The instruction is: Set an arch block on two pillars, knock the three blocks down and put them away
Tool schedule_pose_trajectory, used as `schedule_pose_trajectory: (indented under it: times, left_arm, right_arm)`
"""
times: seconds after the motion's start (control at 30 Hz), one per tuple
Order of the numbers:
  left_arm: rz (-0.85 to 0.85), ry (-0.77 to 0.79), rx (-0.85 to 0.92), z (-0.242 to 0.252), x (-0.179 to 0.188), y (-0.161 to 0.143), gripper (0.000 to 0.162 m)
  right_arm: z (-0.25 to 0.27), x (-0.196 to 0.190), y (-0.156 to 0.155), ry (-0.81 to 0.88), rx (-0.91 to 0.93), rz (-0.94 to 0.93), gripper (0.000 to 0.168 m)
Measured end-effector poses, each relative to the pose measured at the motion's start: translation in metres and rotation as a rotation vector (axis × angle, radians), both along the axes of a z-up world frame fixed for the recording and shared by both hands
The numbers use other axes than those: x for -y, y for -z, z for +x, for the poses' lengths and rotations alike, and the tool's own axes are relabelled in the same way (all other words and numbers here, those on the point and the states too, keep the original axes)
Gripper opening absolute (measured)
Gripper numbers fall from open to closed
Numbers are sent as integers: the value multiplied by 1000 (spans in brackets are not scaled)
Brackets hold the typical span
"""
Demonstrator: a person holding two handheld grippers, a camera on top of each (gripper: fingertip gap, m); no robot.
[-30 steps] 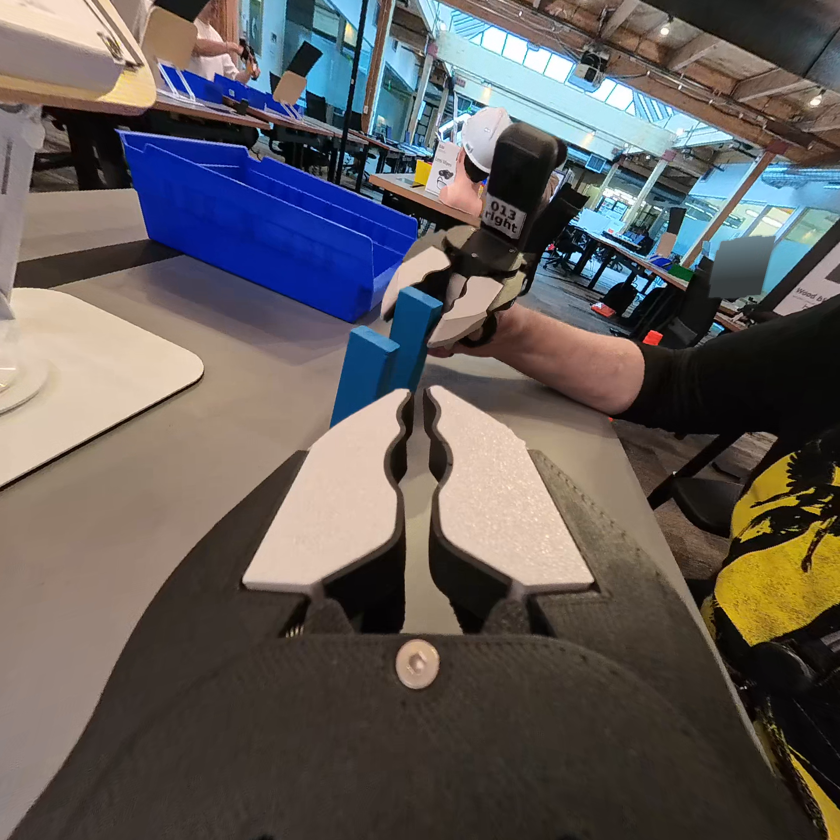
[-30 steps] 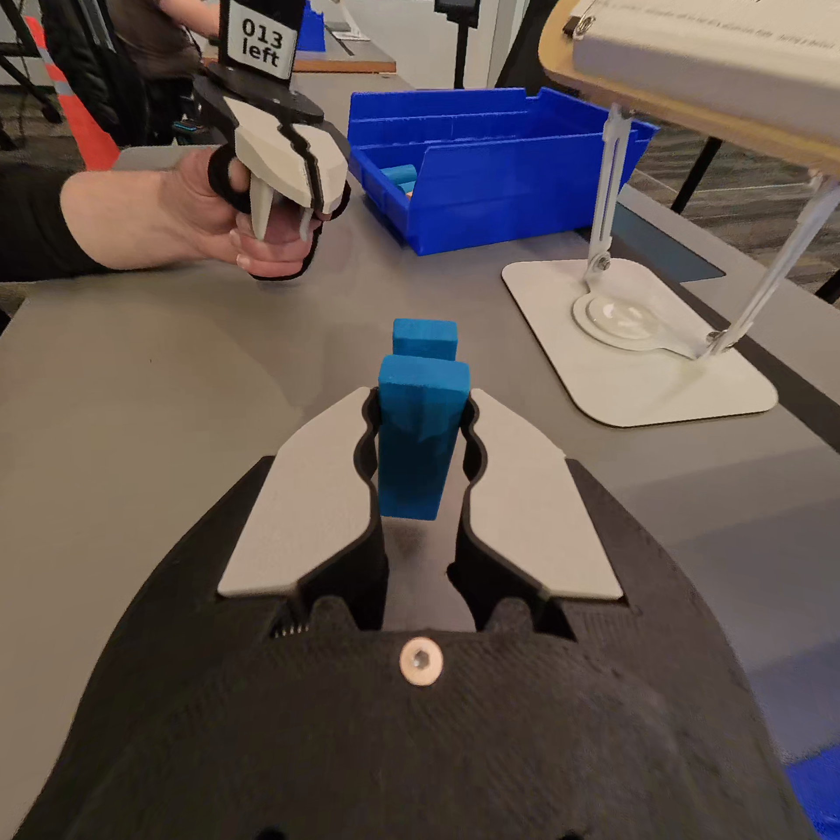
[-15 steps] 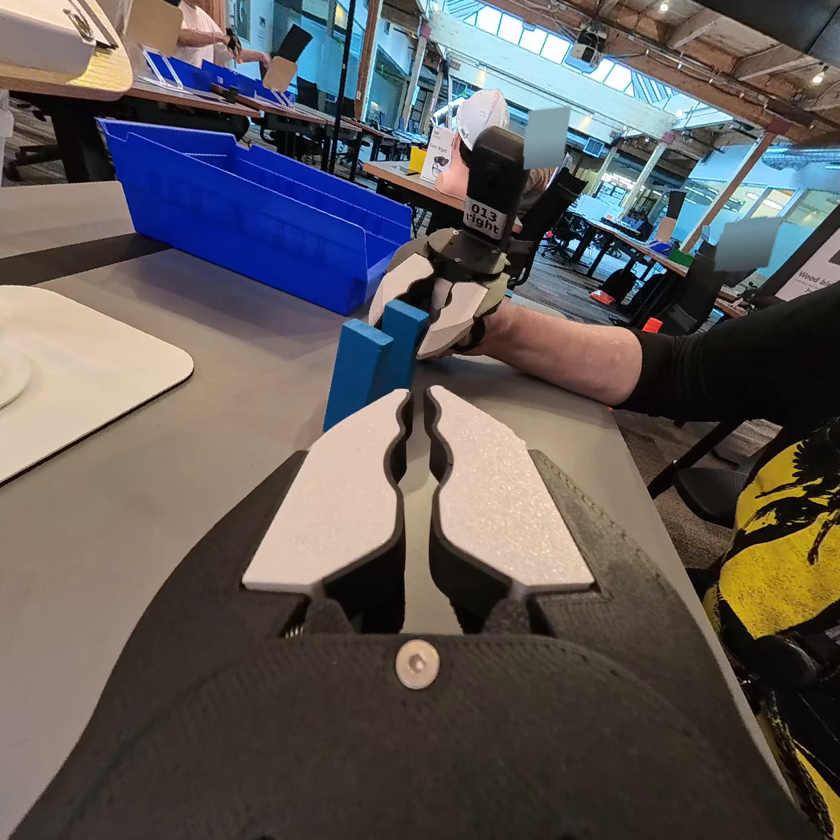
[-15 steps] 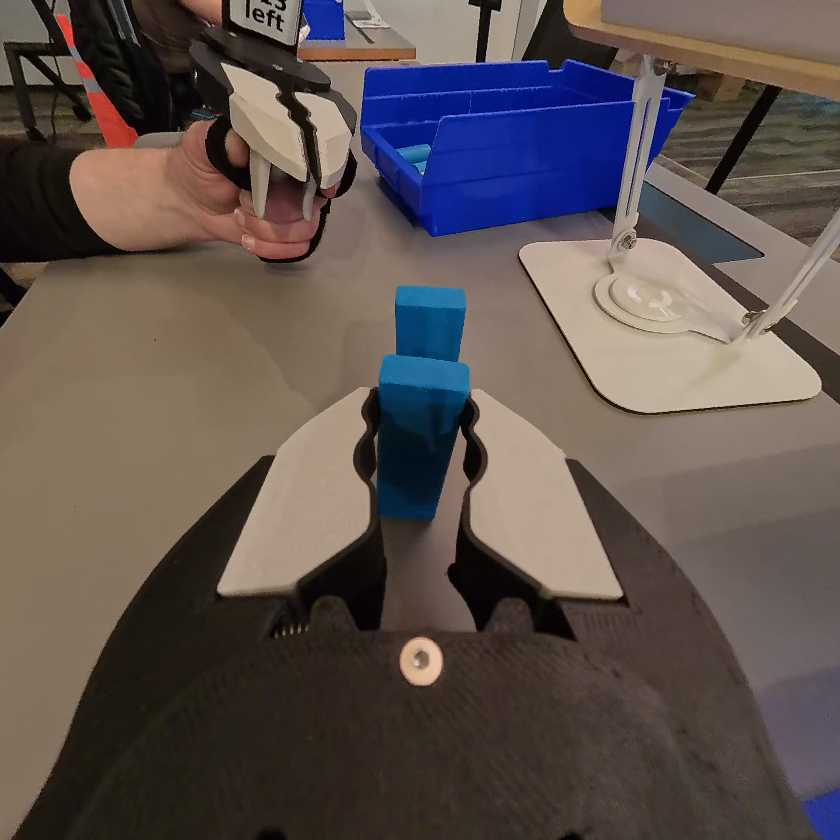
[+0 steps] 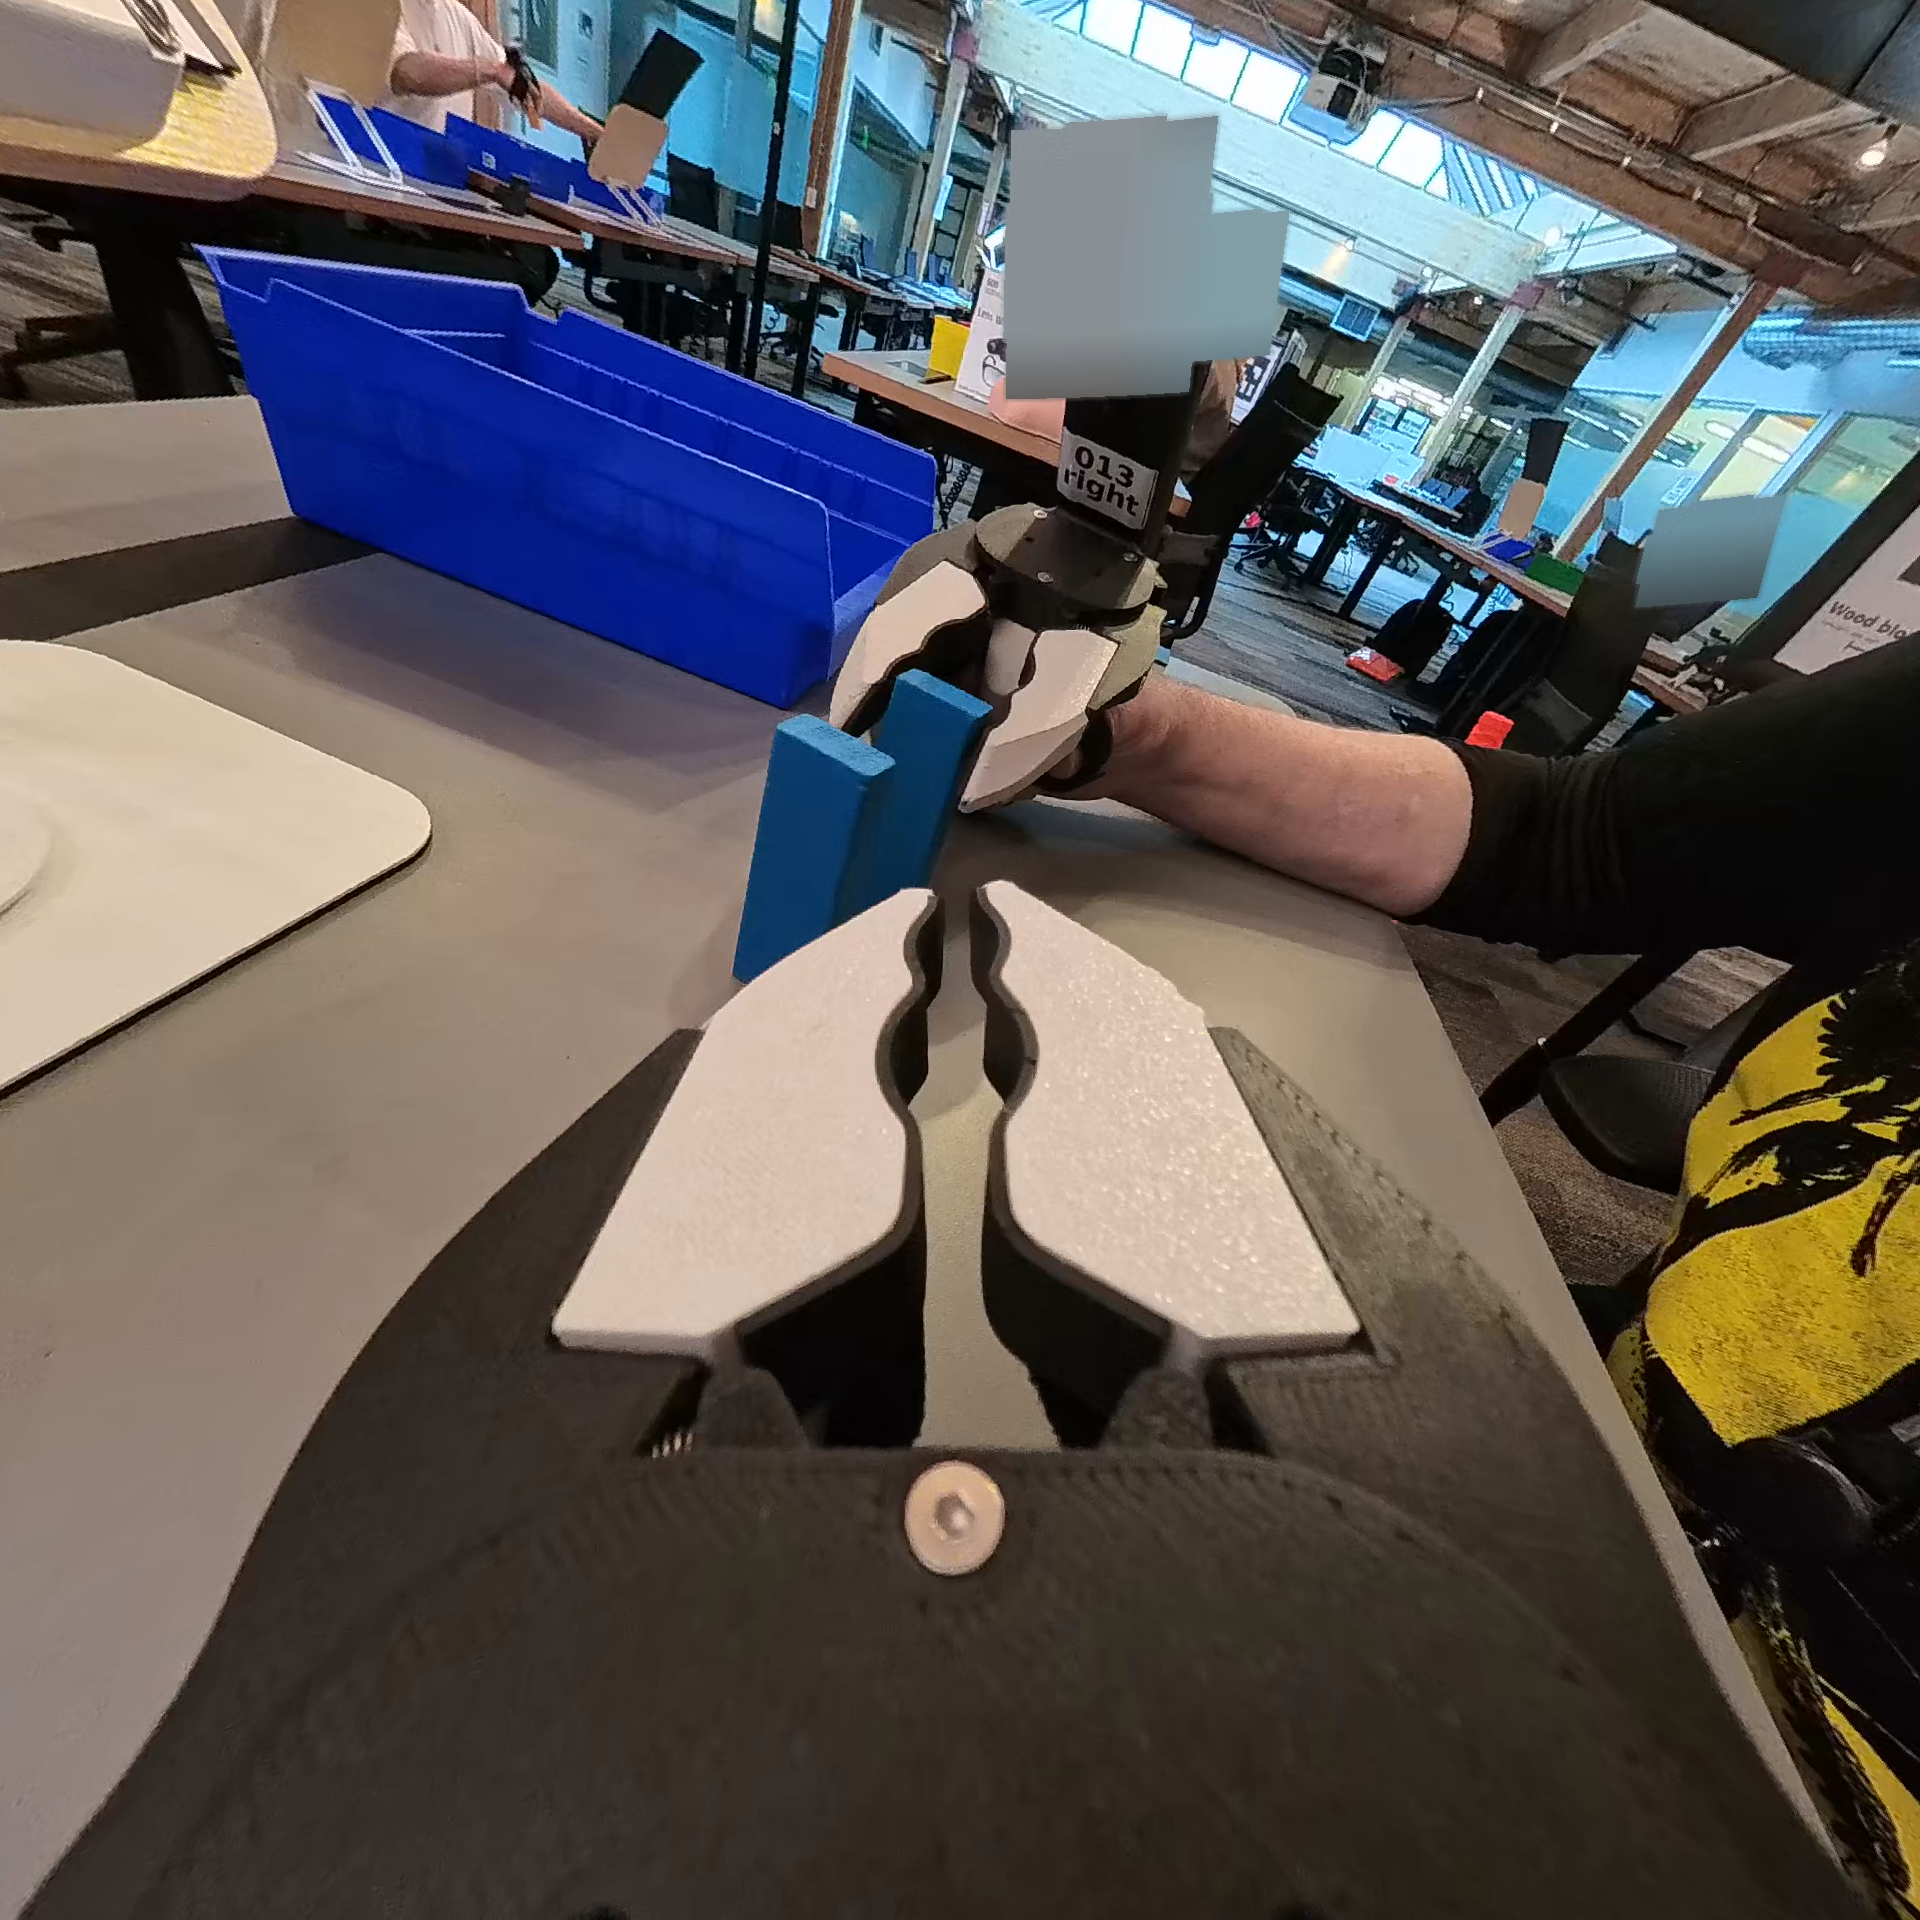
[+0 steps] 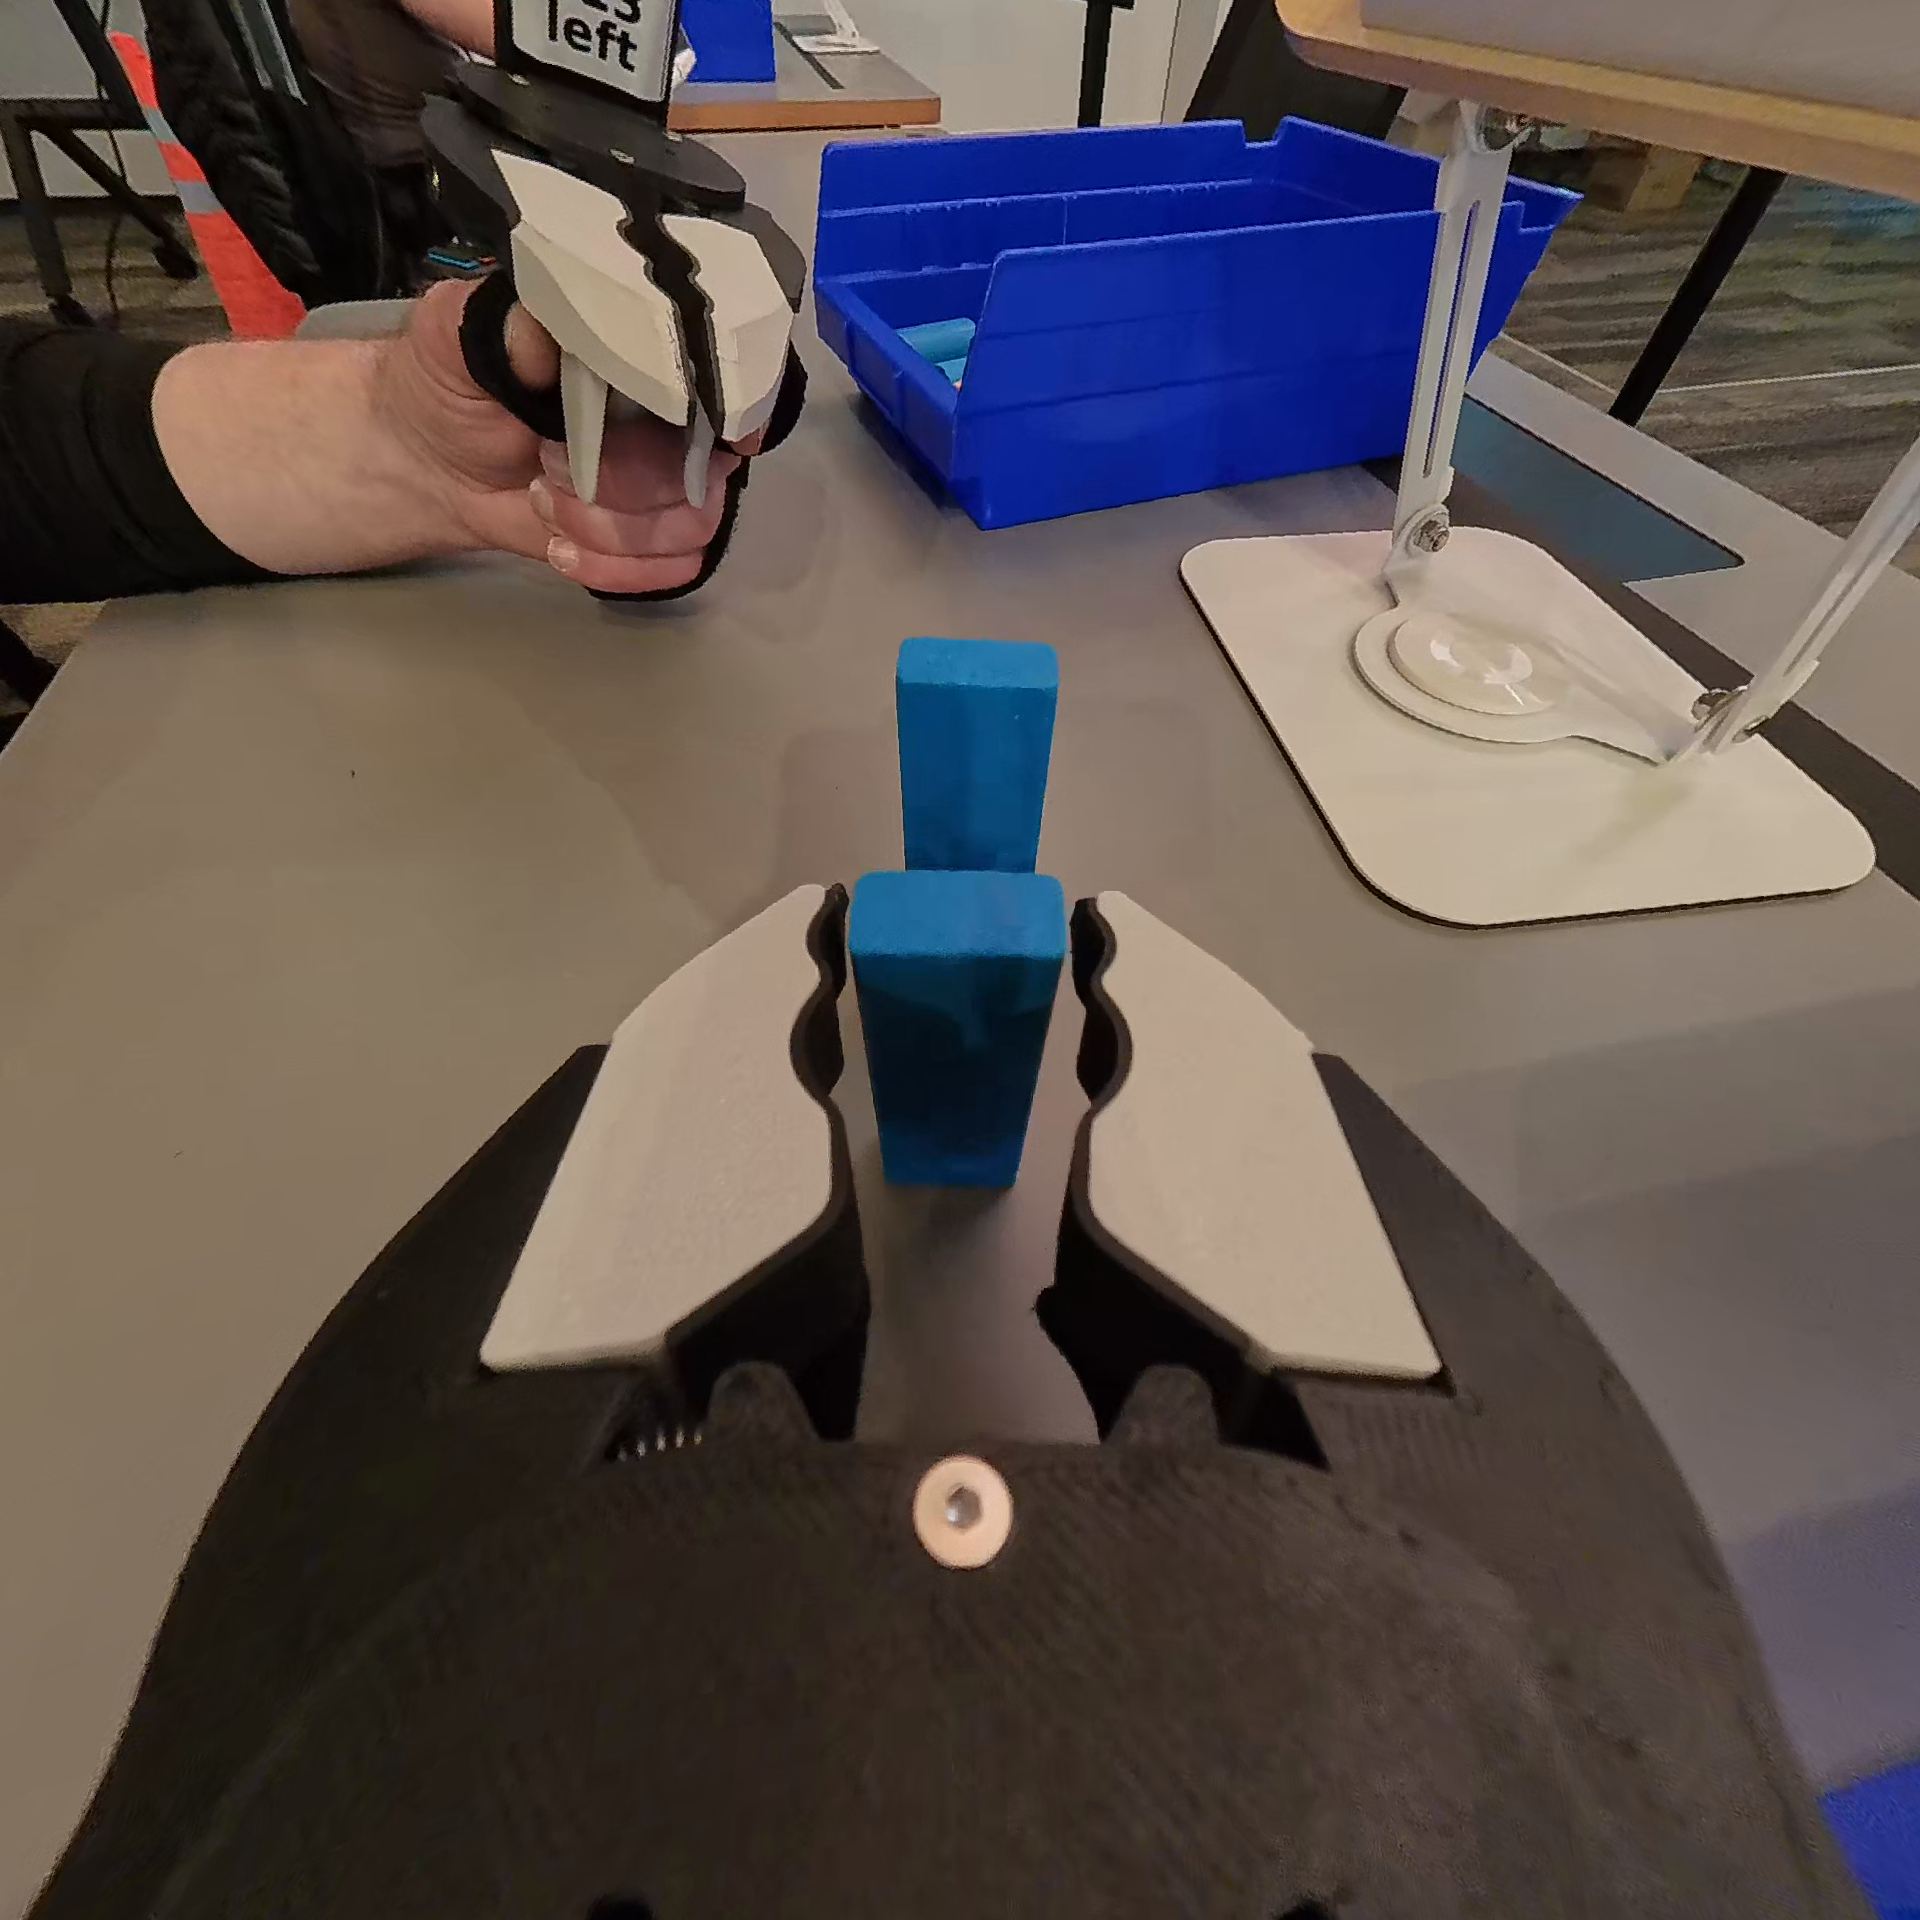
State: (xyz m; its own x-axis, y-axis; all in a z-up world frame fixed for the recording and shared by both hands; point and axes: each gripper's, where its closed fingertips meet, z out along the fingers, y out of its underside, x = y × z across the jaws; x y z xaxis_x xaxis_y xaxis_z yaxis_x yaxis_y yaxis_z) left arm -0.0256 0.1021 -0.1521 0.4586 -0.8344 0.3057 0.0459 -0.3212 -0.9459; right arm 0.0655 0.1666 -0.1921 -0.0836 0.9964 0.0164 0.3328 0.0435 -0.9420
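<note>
Two blue pillar blocks stand upright on the grey table, one behind the other. In the right wrist view the near pillar (image 6: 956, 1029) stands between the fingers of my right gripper (image 6: 956, 904), with a thin gap on each side; the jaws are open. The far pillar (image 6: 977, 758) stands just behind it. My left gripper (image 5: 956, 904) is shut and empty, low over the table, pointing at the pillars (image 5: 816, 842) (image 5: 930, 769). It also shows in the right wrist view (image 6: 644, 468), held in a hand. No arch block is in view outside the bin.
A blue bin (image 6: 1195, 416) stands at the back with blue blocks (image 6: 935, 348) inside; it also shows in the left wrist view (image 5: 582, 520). A white stand base (image 6: 1558, 769) with metal struts lies right of the pillars. The table edge (image 5: 1455, 1039) runs by the person's arm.
My right gripper lowered the near pillar onto the table and opened its jaws off it. The view of the far pillar widened. The left gripper stayed shut and shifted slightly.
</note>
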Motion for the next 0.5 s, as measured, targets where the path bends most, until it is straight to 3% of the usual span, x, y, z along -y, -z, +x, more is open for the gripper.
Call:
schedule_pose_trajectory:
  times: [0.1,0.5]
  left_arm:
    - [0,-1,-3,0,0,1,5]
    - [-1,-2,-12,1,-1,3,5]
  right_arm:
    - [0,0,1,4,8,2,35]
    - [-3,-1,1,23,8,-6,34]
